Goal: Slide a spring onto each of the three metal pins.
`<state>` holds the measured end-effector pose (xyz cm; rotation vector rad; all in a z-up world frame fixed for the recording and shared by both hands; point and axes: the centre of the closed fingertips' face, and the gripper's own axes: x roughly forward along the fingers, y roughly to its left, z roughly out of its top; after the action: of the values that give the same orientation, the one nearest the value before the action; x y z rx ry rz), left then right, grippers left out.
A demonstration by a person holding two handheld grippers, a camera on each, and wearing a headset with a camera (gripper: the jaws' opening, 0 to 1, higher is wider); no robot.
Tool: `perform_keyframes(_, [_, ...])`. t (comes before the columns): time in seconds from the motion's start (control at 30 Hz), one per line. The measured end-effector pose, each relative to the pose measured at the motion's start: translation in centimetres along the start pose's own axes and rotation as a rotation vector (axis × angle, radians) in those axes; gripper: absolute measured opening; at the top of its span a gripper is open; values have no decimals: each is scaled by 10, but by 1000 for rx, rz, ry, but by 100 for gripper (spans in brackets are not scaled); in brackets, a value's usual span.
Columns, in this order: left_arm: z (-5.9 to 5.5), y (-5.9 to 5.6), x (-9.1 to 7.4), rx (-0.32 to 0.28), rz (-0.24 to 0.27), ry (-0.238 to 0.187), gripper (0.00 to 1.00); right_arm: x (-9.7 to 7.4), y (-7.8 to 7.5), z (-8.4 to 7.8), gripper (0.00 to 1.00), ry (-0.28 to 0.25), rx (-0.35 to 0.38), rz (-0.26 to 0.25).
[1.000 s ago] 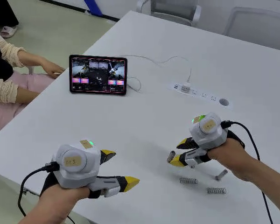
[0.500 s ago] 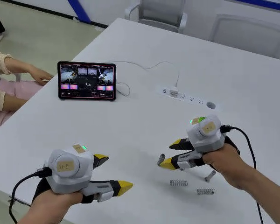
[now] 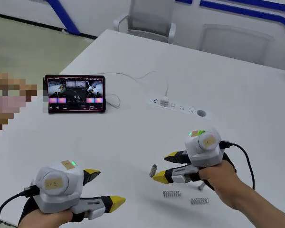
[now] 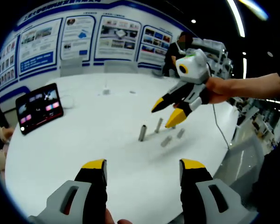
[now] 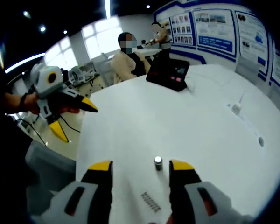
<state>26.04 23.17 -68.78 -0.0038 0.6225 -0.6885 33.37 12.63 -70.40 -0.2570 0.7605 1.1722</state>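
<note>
Two grippers, both empty. The left gripper (image 3: 104, 188) is nearest us, jaws spread, well left of the standing pin (image 3: 153, 170).

Just on our side of that pin and a little right of it, the first spring (image 3: 171, 193) lies flat on the white table (image 3: 133, 137), long axis running left-right. The second spring (image 3: 199, 201) lies further right of the pin with the same lay. Both are small bare-metal coils with no pin through them.

The right gripper (image 3: 165, 166) has its jaws apart, tips just beside the pin. In the right gripper view the pin stands ahead between the two jaw tips, with one spring lying nearer the hand than the pin. We judge the right hand is clearly closer to either spring, and it would have to pull back toward us and drop to pinch one across the coil.

A second pin (image 3: 202, 186) sits right of the standing pin, partly hidden by the right hand, so we can't tell whether it is upright or lying.

Beyond the pin are the tablet (image 3: 75, 93) and the power strip (image 3: 173, 104).
</note>
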Motion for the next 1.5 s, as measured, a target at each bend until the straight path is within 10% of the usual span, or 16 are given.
perform_keyframes(1.5, [17, -26, 33, 54, -55, 4, 66, -83, 23, -77, 72, -207, 320, -155])
